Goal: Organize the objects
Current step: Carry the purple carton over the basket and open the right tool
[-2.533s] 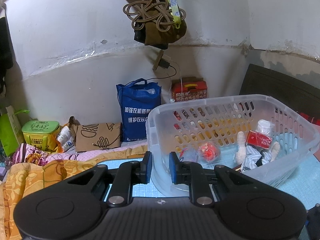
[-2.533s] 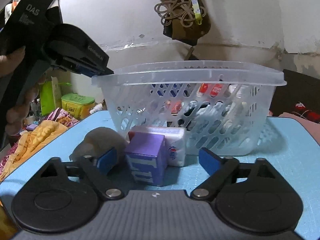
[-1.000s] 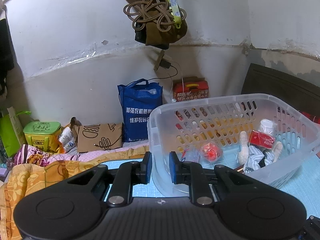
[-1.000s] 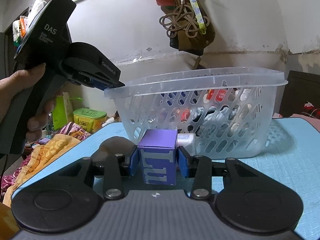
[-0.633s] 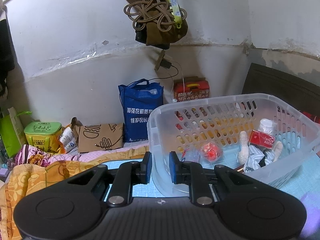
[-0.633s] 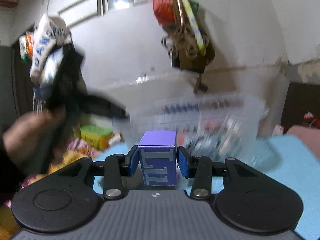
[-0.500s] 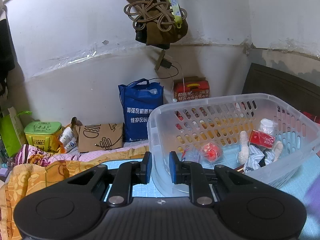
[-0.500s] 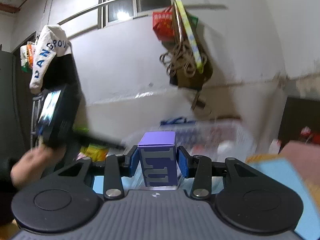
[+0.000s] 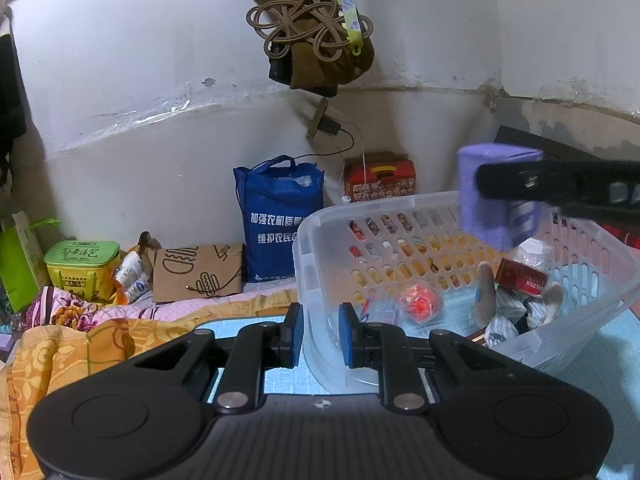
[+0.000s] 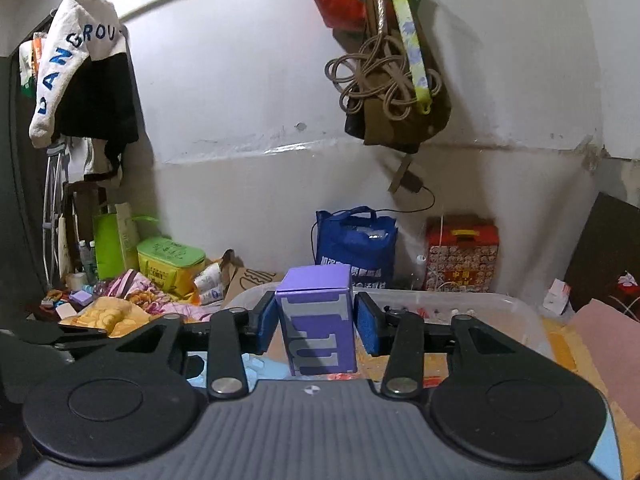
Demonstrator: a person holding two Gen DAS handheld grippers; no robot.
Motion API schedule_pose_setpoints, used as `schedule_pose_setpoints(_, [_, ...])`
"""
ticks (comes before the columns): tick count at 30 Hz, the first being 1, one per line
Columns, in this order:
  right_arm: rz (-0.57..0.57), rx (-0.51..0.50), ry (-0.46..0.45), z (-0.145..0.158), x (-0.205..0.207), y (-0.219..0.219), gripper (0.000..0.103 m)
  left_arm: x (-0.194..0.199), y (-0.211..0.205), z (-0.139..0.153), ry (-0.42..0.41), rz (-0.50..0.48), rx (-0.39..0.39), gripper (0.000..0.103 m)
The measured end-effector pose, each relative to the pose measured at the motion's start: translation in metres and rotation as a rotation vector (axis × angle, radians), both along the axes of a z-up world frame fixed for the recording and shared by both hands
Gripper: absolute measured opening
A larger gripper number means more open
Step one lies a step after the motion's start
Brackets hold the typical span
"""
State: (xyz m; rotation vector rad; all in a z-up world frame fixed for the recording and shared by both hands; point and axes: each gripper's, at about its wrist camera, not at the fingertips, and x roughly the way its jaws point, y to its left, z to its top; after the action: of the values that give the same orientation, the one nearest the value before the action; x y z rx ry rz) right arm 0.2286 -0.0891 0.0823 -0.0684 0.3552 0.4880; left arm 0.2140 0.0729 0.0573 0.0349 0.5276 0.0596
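My left gripper [image 9: 319,334] is clamped on the near rim of the clear basket [image 9: 424,204], one pad outside the wall, one inside. Above the basket is open air. My right gripper [image 10: 316,325] hangs there, its jaws just opening: the purple box [image 10: 318,322] sits between the blue pads with slim gaps either side, over the basket's interior.

Purple box [image 9: 496,196] blurred, partly behind right gripper [image 9: 560,188]; basket [image 10: 520,312] interior mostly hidden.
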Motion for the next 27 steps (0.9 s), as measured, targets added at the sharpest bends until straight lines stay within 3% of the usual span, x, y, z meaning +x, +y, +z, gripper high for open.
schedule_pose_setpoints(1, [-0.035,-0.022,-0.014,-0.002,0.000,0.003,0.093,0.000,0.000,0.000,0.000,-0.001,0.000,0.023])
schedule_pose_setpoints(2, [-0.085,-0.038,-0.043,-0.001,-0.005,0.002,0.102,0.000,0.000,0.000,0.000,-0.002,0.000,0.023])
schedule_pose_setpoints(4, [-0.140,-0.044,-0.101,-0.002,-0.017,-0.002,0.103,0.000,0.001,-0.001,0.000,-0.005,-0.002,0.023])
schedule_pose_setpoints(7, [-0.151,0.023,-0.098,-0.006,-0.038,-0.018,0.103,0.001,0.000,-0.001,0.000,-0.007,0.003,0.024])
schedule_pose_setpoints(12, [-0.162,0.034,-0.129,-0.030,-0.090,-0.035,0.103,0.000,-0.001,-0.001,-0.001,-0.007,0.009,0.024])
schedule_pose_setpoints(15, [-0.155,0.072,-0.097,-0.045,-0.110,-0.045,0.103,0.001,-0.001,-0.001,-0.001,-0.006,0.009,0.024])
schedule_pose_setpoints(27, [-0.193,0.080,0.222,-0.114,-0.065,-0.038,0.103,0.001,-0.002,-0.001,-0.002,-0.005,0.016,0.025])
